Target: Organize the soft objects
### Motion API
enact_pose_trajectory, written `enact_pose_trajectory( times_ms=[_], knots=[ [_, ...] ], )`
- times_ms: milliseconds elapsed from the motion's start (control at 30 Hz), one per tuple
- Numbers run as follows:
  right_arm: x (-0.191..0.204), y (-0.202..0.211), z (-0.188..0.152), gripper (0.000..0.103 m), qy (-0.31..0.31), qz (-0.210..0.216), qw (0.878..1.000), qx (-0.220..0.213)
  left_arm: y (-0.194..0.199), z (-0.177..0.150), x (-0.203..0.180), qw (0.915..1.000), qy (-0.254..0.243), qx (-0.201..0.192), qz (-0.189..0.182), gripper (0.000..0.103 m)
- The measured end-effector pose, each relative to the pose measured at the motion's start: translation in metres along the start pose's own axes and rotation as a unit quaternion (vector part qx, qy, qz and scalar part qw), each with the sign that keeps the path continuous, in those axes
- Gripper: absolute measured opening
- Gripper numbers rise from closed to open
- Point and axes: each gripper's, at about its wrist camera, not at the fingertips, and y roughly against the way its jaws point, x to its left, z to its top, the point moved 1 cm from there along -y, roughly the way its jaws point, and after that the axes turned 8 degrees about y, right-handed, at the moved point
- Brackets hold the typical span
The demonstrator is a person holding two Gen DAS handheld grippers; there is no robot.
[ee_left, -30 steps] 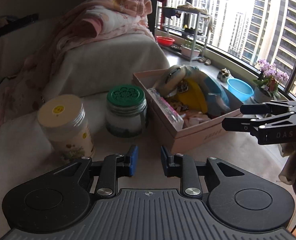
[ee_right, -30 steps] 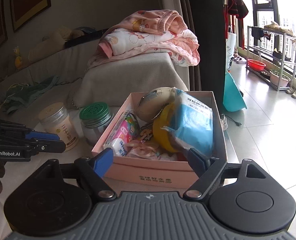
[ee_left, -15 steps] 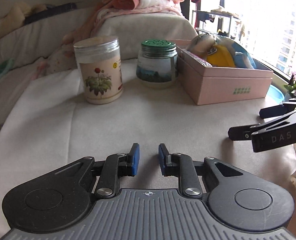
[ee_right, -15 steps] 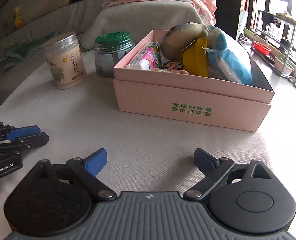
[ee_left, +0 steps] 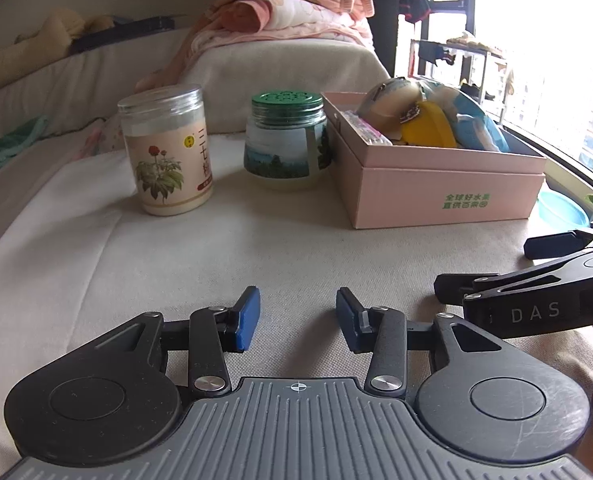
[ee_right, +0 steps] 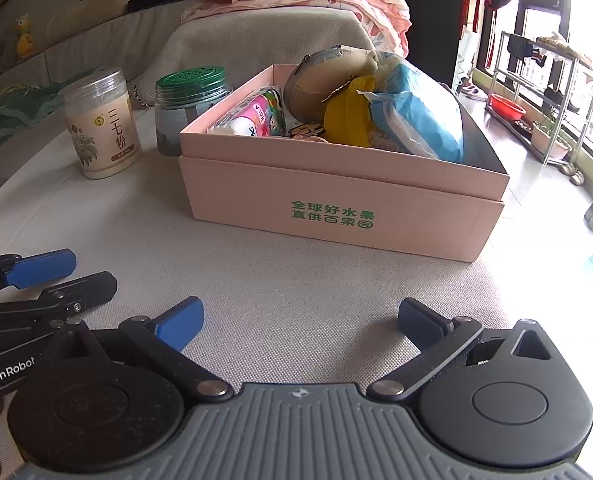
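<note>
Hovering low over the cloth-covered desk [ee_left: 296, 248], two claws face one pink box [ee_right: 336, 196] of soft things.

The left claw [ee_left: 297, 318] is spread with nothing between its blue pads; the right claw [ee_right: 300, 320] is spread wider, also empty. Inside the box lie one blue packet [ee_right: 416, 120], one yellow item [ee_right: 344, 120], one tan pouch [ee_right: 316, 80] and one pink pack [ee_right: 256, 118]. Two jars stand just left of the box: one green-lidded [ee_left: 284, 140], one clear-lidded [ee_left: 166, 152].
</note>
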Motion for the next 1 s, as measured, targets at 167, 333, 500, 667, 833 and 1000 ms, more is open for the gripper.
enact_pose_trajectory(
  times_ms=[167,333,500,667,833,1000],
  knots=[
    [0.0018,0.0027,-0.0064,0.103,-0.011,-0.020,0.999,-0.023,-0.0004,-0.0008,-0.0043,0.9999,0.007,-0.002,0.009,0.046],
    [0.0006,0.0025,-0.0062,0.103,-0.013,-0.019,0.999,-0.023,-0.0003,-0.0007,-0.0061,0.9999,0.005,-0.002,0.011,0.046],
    [0.0008,0.0024,-0.0063,0.103,-0.013,-0.019,0.999,-0.023,-0.0005,-0.0007,-0.0058,0.9999,0.004,-0.002,0.012,0.046],
    [0.0008,0.0023,-0.0063,0.103,-0.013,-0.019,0.999,-0.023,-0.0003,-0.0006,-0.0052,0.9999,0.006,-0.002,0.010,0.046],
    [0.0008,0.0023,-0.0064,0.103,-0.013,-0.019,0.999,-0.023,-0.0003,-0.0005,-0.0042,0.9999,0.009,-0.001,0.008,0.046],
    [0.0008,0.0023,-0.0064,0.103,-0.013,-0.019,0.999,-0.023,-0.0005,-0.0005,-0.0040,0.9999,0.009,-0.001,0.008,0.046]
  ],
)
